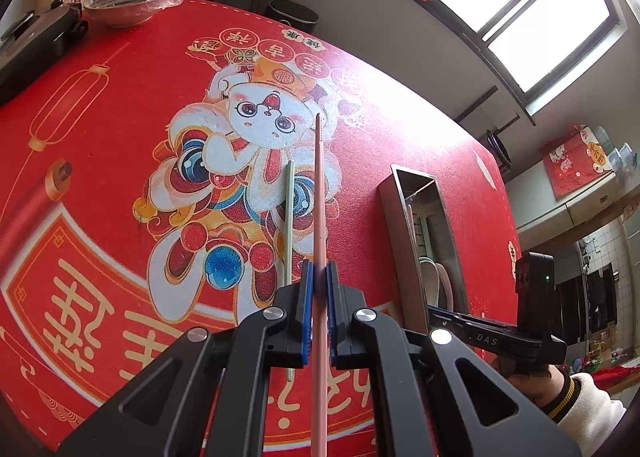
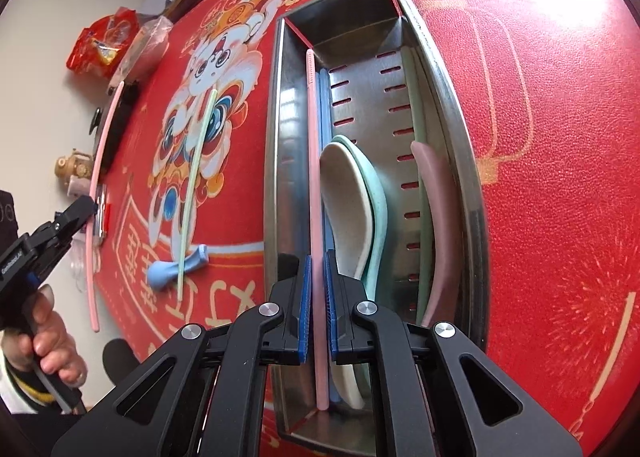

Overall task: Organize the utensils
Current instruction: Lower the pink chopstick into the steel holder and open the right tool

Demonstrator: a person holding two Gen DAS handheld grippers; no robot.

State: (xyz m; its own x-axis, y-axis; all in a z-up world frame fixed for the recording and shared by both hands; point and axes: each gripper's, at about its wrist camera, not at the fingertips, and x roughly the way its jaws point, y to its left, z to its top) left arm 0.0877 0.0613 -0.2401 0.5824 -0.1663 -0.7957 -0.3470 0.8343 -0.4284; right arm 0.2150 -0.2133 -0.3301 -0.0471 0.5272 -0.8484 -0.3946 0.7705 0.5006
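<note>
Left wrist view. The left tongs [image 1: 319,281] are closed on a pink chopstick [image 1: 319,193], held partway along its length; its long axis runs straight ahead, in line with the fingers, above the red bench [image 1: 100,117]. A pale green chopstick [image 1: 289,217] lies flat on the bench just to the left, roughly parallel. The steel utensil tray [image 1: 404,225] sits to the right of these tongs, its long axis also pointing away, with the right tongs' handle seen beside its near end.

Right wrist view. The right tongs [image 2: 319,277] are closed on a second pink chopstick [image 2: 314,177], which lies lengthwise inside the tray [image 2: 276,177], close to its left wall and parallel to it. Beside it rest a blue chopstick [image 2: 326,105], a white spoon [image 2: 340,193] nested on a mint spoon [image 2: 378,209], and a mauve spoon [image 2: 442,217] along the right wall. The left tongs [image 2: 94,205] appear at far left, well apart from the tray.

Judgement: the left-hand chopstick must travel rightward, keeping its axis parallel to the tray.
</note>
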